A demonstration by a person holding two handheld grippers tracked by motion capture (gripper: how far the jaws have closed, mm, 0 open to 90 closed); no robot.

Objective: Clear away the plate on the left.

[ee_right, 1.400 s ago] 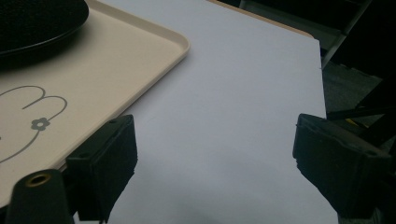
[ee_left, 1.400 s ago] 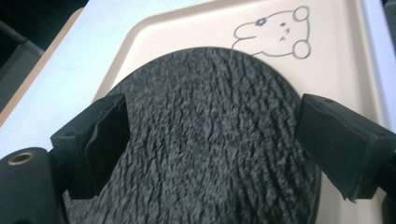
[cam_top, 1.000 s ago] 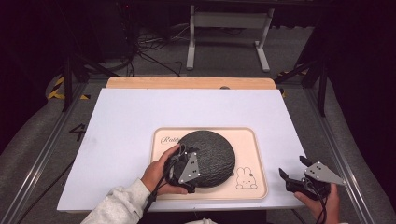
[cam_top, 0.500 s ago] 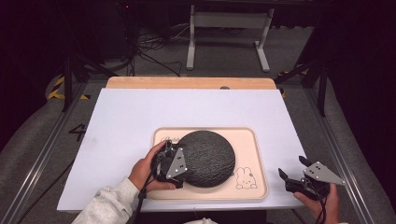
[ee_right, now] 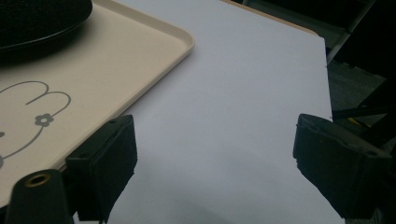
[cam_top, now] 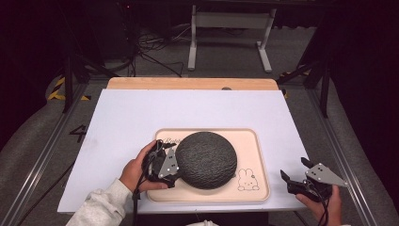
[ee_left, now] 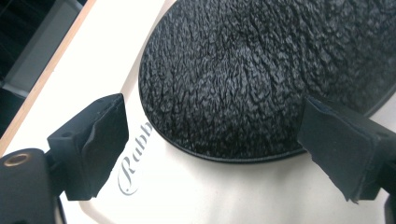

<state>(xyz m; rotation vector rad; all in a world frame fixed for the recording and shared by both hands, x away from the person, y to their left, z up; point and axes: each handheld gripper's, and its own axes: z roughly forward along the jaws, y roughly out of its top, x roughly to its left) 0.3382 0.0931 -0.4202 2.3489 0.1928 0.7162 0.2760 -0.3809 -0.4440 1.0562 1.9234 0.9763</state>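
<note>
High view: the left gripper [cam_top: 170, 165] sits at the left rim of the dark round textured plate [cam_top: 206, 159], which lies on the cream tray [cam_top: 256, 188]; the right gripper [cam_top: 294, 176] rests near the table's [cam_top: 131, 117] front right corner, well apart from the tray

Left gripper view: jaws spread wide, the plate's [ee_left: 261, 70] edge between them, untouched

Right gripper view: jaws wide apart over bare table [ee_right: 243, 93], the tray's [ee_right: 140, 51] corner just beside
</note>
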